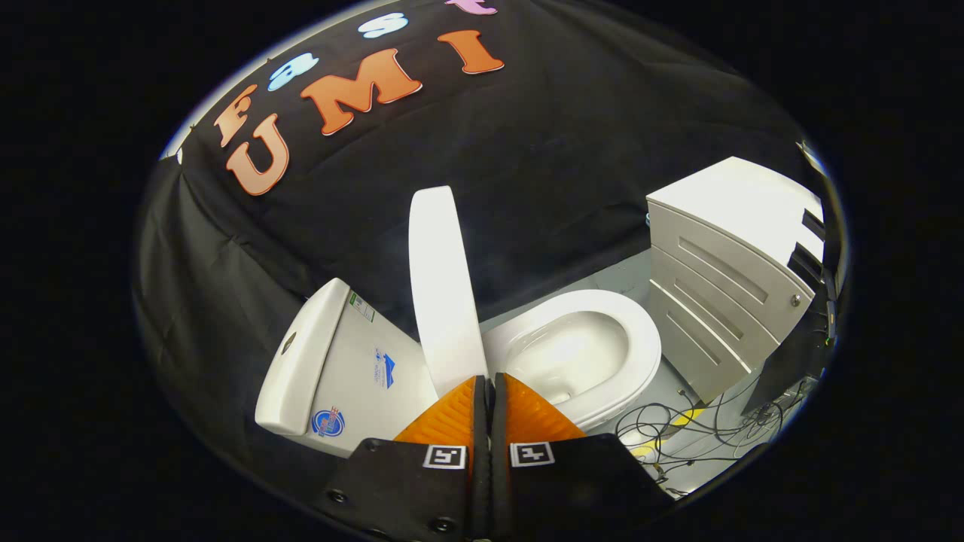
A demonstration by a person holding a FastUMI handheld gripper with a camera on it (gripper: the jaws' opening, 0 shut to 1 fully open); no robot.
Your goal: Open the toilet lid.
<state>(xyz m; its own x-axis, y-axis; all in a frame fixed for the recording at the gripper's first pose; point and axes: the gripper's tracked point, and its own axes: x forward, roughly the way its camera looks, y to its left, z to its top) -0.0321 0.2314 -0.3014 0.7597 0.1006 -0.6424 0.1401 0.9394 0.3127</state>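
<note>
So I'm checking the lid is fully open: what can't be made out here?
- Hinge of the raised white toilet lid: hidden behind the fingers in the gripper view.
- The fingers sit close together, touching nothing visible.
- White cistern: labels too small.
- Near rim of the white bowl: hidden by the fingers.

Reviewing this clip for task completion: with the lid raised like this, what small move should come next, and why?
Probably push the lid a little further toward the tank. It stands on edge just beyond the claw, whose fingers are closed together and grip nothing; the seat and bowl are already uncovered, yet the lid does not appear to rest on the tank.
</note>
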